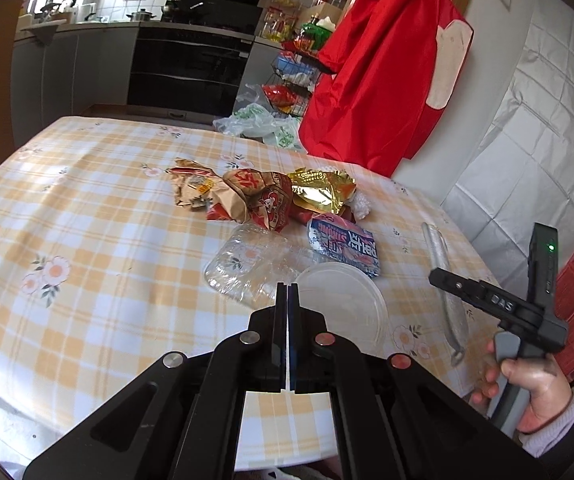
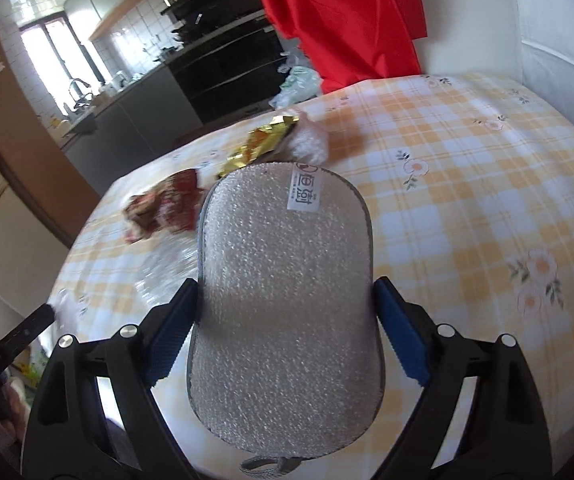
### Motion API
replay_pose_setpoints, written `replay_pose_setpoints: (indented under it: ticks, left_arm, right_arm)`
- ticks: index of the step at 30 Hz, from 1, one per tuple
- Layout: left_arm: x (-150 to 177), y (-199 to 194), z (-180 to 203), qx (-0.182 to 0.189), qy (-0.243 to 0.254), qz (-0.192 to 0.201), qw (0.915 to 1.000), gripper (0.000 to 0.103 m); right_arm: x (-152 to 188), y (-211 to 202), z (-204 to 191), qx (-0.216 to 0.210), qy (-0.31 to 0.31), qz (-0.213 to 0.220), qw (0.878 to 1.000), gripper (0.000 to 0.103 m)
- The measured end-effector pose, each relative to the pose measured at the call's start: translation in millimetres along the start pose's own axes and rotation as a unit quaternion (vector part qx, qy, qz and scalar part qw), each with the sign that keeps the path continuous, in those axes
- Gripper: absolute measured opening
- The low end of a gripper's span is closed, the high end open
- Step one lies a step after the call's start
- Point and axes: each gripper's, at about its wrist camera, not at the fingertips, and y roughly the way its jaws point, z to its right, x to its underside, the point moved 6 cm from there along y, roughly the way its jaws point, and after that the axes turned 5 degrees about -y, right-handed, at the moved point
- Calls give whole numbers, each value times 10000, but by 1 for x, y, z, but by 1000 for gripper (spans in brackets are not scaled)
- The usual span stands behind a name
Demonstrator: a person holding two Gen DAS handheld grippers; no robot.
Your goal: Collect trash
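Observation:
A pile of trash lies on the checked tablecloth point(image 1: 87, 216): brown paper wrappers point(image 1: 243, 196), a gold foil bag point(image 1: 323, 192), a pink and blue packet point(image 1: 345, 246), a crushed clear plastic box point(image 1: 247, 264) and a round clear lid point(image 1: 343, 304). My left gripper point(image 1: 287, 286) is shut and empty, its tips just before the clear box and lid. My right gripper point(image 2: 287, 292) is shut on a silvery grey sponge pad point(image 2: 287, 280), which shows edge-on in the left wrist view point(image 1: 445, 292). The gold bag point(image 2: 263, 140) and the wrappers point(image 2: 167, 208) lie beyond the pad.
A red cloth point(image 1: 383, 64) hangs at the table's far right, by a white padded wall point(image 1: 547, 132). Plastic bags point(image 1: 263, 124) and a snack rack point(image 1: 291, 76) stand behind the table. Kitchen counters and an oven point(image 1: 191, 68) are further back.

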Motion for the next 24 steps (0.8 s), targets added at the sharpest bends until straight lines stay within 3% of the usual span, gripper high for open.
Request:
replay_pose_setpoints:
  ticks: [11, 24]
  left_arm:
    - [26, -67, 1, -39, 85, 148, 9998, 1]
    - [82, -124, -1, 25, 163, 28, 9999, 1]
  right_arm:
    - [24, -76, -62, -245, -601, 380, 9972, 86]
    - [56, -140, -110, -432, -1041, 666, 9914, 86]
